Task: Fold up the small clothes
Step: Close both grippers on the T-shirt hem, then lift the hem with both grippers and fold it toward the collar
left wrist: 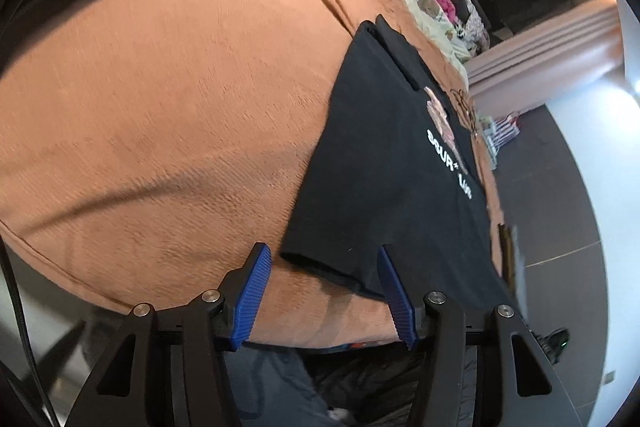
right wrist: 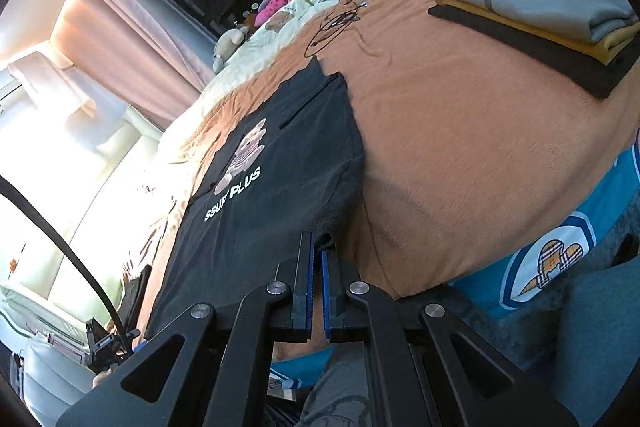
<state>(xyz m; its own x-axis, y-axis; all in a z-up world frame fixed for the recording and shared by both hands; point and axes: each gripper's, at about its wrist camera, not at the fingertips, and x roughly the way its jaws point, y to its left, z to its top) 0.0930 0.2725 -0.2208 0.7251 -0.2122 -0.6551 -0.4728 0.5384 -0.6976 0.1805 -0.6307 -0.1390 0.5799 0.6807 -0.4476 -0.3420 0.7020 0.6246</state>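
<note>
- The black T-shirt [right wrist: 276,187] lies flat on the orange blanket [right wrist: 460,155], left of centre in the right wrist view.
- The right gripper [right wrist: 317,247] is clenched on the shirt's near corner.
- The left gripper [left wrist: 322,257] is released, jaws straddling the hem.

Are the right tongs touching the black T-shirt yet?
Touching. The right wrist view shows the right tongs shut on the near corner of the black T-shirt, with cloth pinched between the blue pads.
</note>
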